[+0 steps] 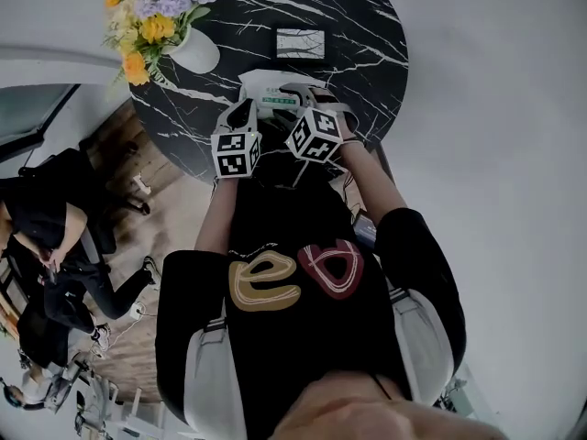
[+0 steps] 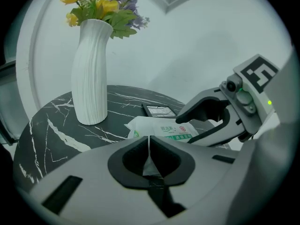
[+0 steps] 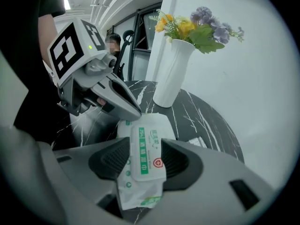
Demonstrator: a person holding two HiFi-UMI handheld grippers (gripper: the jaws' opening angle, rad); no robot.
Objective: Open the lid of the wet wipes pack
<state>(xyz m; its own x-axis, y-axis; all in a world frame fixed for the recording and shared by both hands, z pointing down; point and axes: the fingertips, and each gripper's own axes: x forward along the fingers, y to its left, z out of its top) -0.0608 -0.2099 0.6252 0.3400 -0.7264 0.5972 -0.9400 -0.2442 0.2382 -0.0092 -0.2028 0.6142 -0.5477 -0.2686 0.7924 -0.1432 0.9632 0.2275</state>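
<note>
The white wet wipes pack (image 1: 273,88) with green print lies on the black marble table (image 1: 358,26), near its front edge. My left gripper (image 2: 149,142) is shut on the thin sealed end of the pack (image 2: 159,128). In the right gripper view the pack (image 3: 150,130) lies lengthwise between the jaws of my right gripper (image 3: 145,156), which stand open on either side of its green-edged lid flap (image 3: 149,158). The flap lies flat on the pack. In the head view the left gripper (image 1: 249,108) and the right gripper (image 1: 307,97) meet over the pack.
A white ribbed vase (image 1: 197,51) with yellow and purple flowers stands at the table's left. A small flat card (image 1: 301,42) lies beyond the pack. The table's round edge is just under my hands. Another person (image 1: 46,236) stands on the floor at the left.
</note>
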